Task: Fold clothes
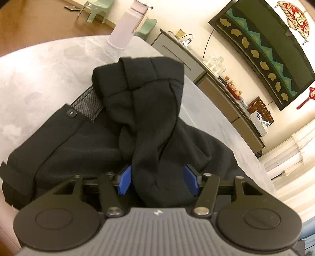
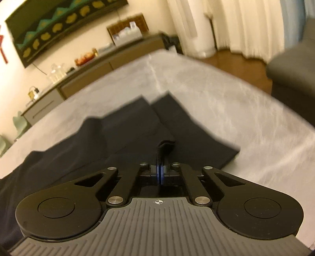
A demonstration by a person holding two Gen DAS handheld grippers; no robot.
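Cream walls (image 1: pixel 177 17) under warm light, a long sideboard (image 1: pixel 222 92), a dark wall panel (image 1: pixel 261 49), pale curtains (image 2: pixel 246 25), wood floor (image 1: pixel 39 21).

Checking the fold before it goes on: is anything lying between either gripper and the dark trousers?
Nothing visible does. The left gripper stands open with a bunched fold of the dark trousers between its blue pads. The right gripper is shut on a pinch of the cloth. The grey table around them looks bare.

A home living room. Behind the grey table (image 1: pixel 49 65) stands a sideboard (image 1: pixel 222 94); above it hangs a television (image 1: pixel 275 49). Curtains (image 2: pixel 246 25) hang beside it.
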